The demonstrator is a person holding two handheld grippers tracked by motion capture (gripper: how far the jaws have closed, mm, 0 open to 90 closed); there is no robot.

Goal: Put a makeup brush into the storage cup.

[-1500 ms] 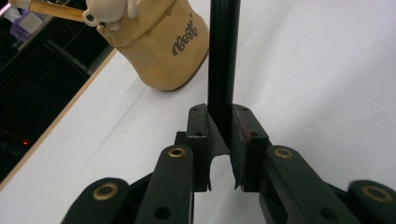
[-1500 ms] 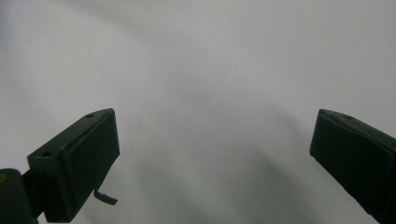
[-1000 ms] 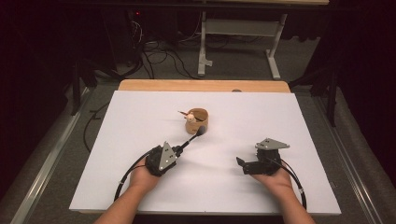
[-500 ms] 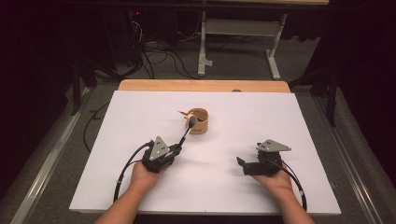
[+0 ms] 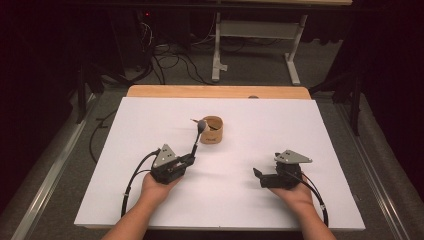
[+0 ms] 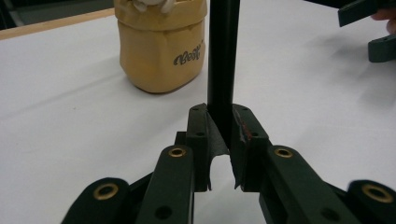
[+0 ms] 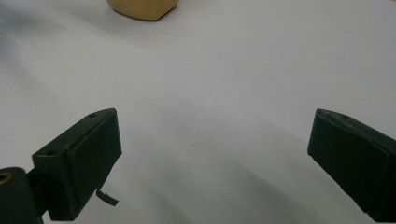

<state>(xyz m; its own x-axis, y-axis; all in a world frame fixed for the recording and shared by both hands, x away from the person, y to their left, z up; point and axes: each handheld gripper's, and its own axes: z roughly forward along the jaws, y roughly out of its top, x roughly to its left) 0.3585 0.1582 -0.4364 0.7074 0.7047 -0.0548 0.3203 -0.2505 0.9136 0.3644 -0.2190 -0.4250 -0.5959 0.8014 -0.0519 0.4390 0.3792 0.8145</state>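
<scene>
Left hand-held gripper [image 6: 219, 140]: clenched on the thin black handle of a spoon [image 5: 196, 136], low over the desk.
Right hand-held gripper [image 7: 212, 154]: released, jaws wide apart, nothing between them, resting well to the side.
Spoon: 1 slim, smooth stick rising to a grey rounded bowl, which sits at the cup's rim.
Cup [image 5: 212, 130]: tan, squat, matte, printed lettering, something pale inside.
Progress: spoon looks to be at the cup; whether it scoops or stirs I can't tell.
Desk [image 5: 325, 130]: white, flat sheet.

White table [image 5: 320, 130], wood strip along its far edge; a tan cup [image 5: 214, 131] sits on it, just left of middle.
</scene>
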